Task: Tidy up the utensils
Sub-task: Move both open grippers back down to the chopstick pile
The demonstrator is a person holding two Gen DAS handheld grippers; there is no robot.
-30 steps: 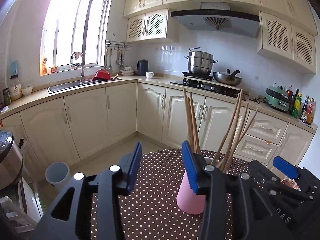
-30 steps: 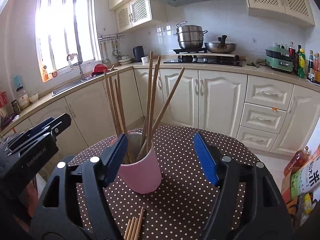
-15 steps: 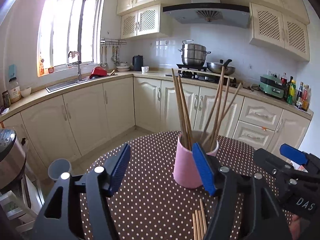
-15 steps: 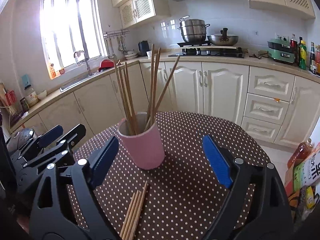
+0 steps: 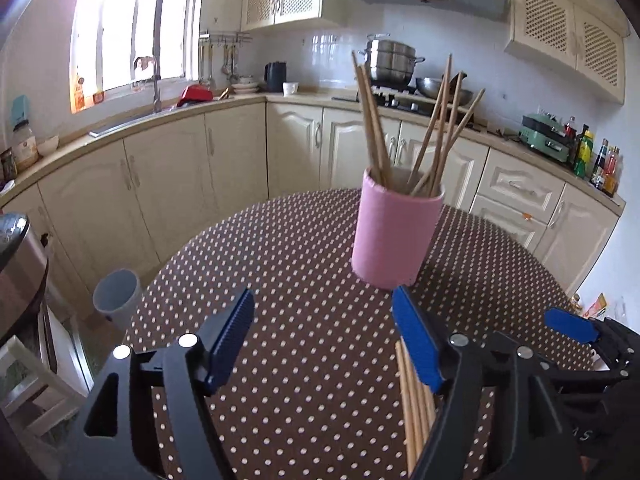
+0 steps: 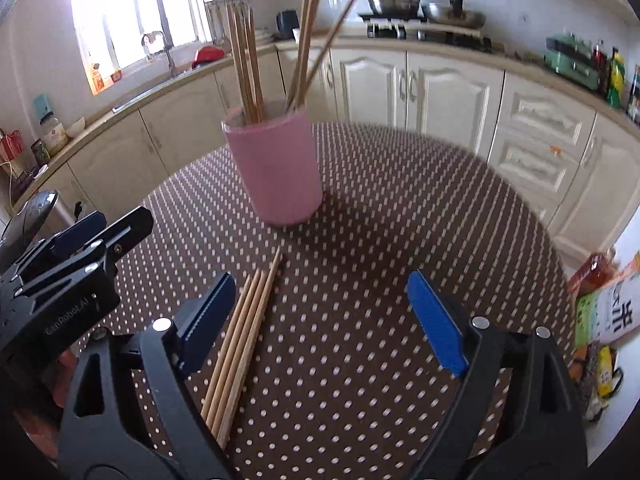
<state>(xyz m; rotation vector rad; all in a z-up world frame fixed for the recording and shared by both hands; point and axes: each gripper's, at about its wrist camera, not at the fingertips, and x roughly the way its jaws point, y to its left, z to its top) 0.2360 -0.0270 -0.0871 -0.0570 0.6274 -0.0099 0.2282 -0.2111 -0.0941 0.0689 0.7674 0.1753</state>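
Chopsticks [image 6: 244, 336] lie loose on the dotted table [image 6: 360, 360], a small bundle side by side, in front of the pink cup [image 6: 276, 168] that already holds several upright chopsticks [image 6: 248, 52]. The right gripper [image 6: 320, 320] hovers above the table with its jaws wide apart and empty; the bundle is just beside its left finger. The left gripper [image 5: 324, 344] is also spread open and holds nothing (the bundle [image 5: 414, 400] passes under its right finger). I judge the sticks light, stiff and smooth, so they may roll or slip. It seems best to pinch them across the middle, all together.
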